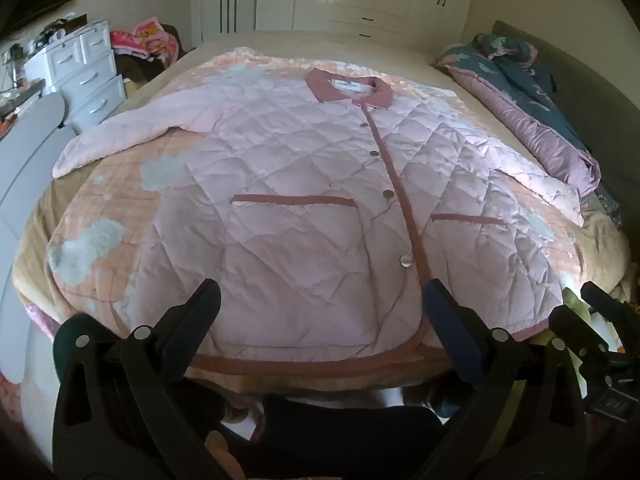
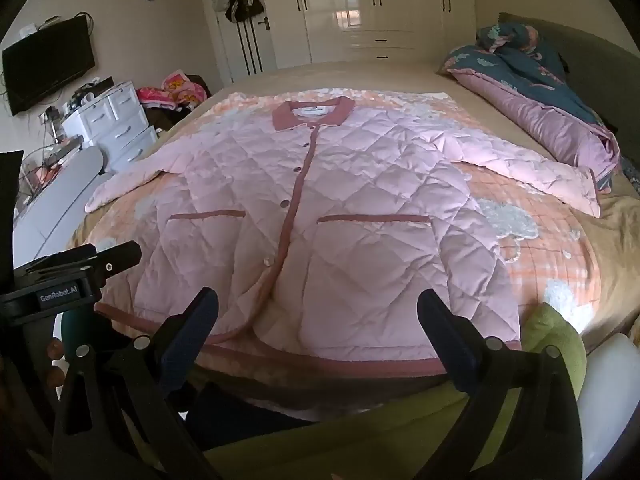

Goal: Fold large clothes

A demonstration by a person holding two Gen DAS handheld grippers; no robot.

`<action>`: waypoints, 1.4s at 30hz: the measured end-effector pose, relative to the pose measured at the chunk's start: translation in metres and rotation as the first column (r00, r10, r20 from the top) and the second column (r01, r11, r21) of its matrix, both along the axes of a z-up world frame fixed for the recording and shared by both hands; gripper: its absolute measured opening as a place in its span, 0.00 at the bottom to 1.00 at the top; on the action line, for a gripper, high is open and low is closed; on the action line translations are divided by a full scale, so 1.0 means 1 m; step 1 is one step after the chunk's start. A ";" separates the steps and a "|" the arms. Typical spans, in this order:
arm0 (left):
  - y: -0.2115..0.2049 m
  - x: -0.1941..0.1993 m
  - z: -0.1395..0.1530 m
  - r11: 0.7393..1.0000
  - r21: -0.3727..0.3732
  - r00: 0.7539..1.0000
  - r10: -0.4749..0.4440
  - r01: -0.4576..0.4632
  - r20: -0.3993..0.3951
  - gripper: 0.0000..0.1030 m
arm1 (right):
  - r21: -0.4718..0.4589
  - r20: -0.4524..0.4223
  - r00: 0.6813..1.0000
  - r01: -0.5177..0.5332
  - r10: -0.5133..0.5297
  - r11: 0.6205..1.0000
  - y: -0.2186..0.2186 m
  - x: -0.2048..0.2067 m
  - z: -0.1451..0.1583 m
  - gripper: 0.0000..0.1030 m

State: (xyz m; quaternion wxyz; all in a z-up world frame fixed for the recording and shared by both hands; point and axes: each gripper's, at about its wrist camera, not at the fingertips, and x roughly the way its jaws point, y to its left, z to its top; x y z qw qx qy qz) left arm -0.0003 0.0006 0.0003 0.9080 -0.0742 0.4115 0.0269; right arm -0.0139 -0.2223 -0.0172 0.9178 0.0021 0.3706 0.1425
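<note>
A pink quilted jacket [image 1: 304, 200] with a dark pink collar, placket and pocket trims lies flat and buttoned, front up, on the bed, sleeves spread to both sides. It also shows in the right wrist view [image 2: 320, 208]. My left gripper [image 1: 322, 300] is open and empty, held just before the jacket's hem. My right gripper [image 2: 318, 308] is open and empty, also just before the hem, right of the left one. The right gripper's body shows at the right edge of the left wrist view [image 1: 600, 344].
The jacket lies on a peach checked blanket [image 2: 540, 248] over a beige bed [image 1: 248, 40]. A rolled blue and mauve quilt [image 2: 540, 92] lies along the bed's right side. White drawers [image 1: 88, 72] and clutter stand on the left. White wardrobes [image 2: 380, 12] are behind. A green cushion [image 2: 552, 328] is near right.
</note>
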 end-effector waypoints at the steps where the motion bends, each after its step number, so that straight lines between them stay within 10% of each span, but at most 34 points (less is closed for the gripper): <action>1: 0.000 0.000 0.000 1.000 0.005 1.000 0.000 0.000 -0.003 0.92 | 0.003 -0.007 1.000 -0.001 0.001 1.000 0.000 0.000 -0.001 0.96; 42: 0.001 0.000 -0.001 1.000 0.017 1.000 0.000 0.001 -0.006 0.92 | -0.023 -0.006 1.000 -0.015 0.015 1.000 0.009 -0.002 -0.001 0.96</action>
